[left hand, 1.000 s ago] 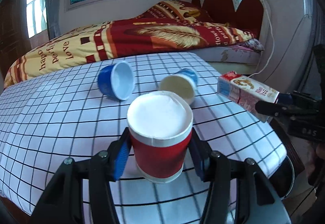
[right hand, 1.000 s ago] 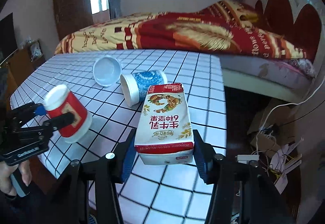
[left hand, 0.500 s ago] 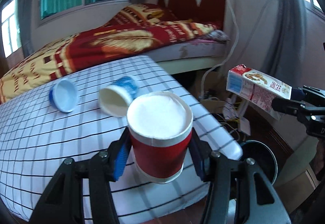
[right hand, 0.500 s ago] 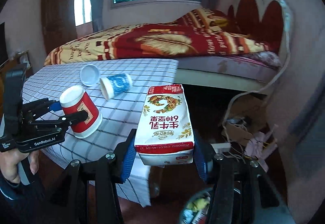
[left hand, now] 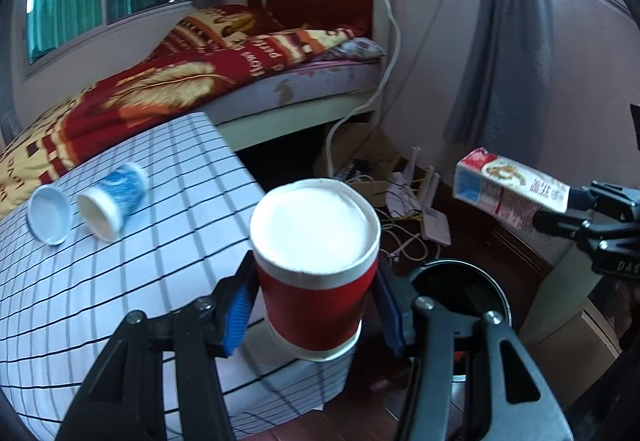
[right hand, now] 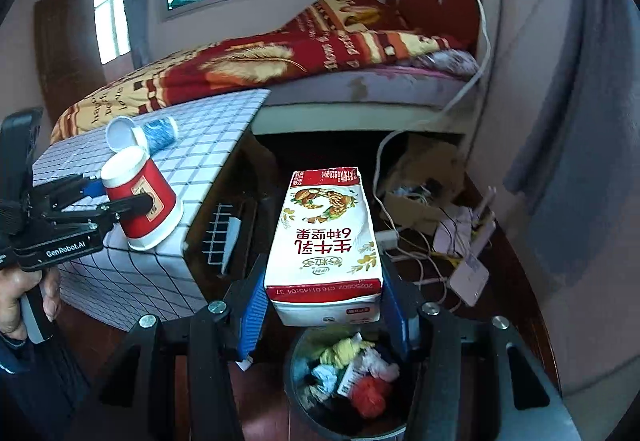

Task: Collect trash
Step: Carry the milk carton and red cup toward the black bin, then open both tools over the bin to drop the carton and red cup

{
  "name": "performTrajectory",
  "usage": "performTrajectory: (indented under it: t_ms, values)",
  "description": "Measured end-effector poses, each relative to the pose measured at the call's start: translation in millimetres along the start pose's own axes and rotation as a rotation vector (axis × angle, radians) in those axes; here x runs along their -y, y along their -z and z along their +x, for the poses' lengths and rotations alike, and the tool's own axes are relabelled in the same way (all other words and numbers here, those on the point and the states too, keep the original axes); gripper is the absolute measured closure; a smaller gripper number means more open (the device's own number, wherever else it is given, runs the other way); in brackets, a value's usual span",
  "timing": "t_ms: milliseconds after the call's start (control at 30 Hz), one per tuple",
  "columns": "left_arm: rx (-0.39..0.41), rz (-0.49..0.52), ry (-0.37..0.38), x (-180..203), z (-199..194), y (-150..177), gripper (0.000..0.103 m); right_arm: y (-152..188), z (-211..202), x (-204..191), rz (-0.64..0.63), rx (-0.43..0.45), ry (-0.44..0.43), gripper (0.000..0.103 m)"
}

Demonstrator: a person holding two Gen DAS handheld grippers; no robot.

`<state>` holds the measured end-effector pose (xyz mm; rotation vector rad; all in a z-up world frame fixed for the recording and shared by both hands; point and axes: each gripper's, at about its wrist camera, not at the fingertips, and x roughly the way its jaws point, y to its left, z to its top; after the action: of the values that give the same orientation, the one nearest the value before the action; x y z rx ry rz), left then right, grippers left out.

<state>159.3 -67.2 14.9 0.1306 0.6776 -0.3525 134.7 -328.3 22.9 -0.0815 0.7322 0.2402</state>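
Both your grippers have swung off the checked table (left hand: pixel 120 281) toward the trash bin (right hand: pixel 304 401).
Your left gripper (left hand: pixel 312 305) clamps the red paper cup (left hand: pixel 316 281); your right gripper (right hand: pixel 324 305) clamps the milk carton (right hand: pixel 326 237) above the bin.

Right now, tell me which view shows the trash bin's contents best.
The right wrist view: the trash bin sits just beneath the held milk carton, crumpled waste visible inside. The left wrist view shows only its dark rim, contents hidden.
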Motion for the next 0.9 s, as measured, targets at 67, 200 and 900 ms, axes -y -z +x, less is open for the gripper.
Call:
performTrajectory:
  t_ms: [67, 200, 900]
  values:
    - [-0.006, 0.014, 0.02, 12, 4, 0, 0.048, 9, 2, 7, 0.013, -0.015, 0.007, 0.05]
    - [-0.021, 0.041, 0.055, 34, 13, 1, 0.048, 29, 4, 24, 0.032, -0.046, 0.024, 0.05]
    - [-0.274, 0.066, 0.296, 119, 94, 42, 0.048, 105, 38, 70, 0.039, -0.253, 0.057, 0.049]
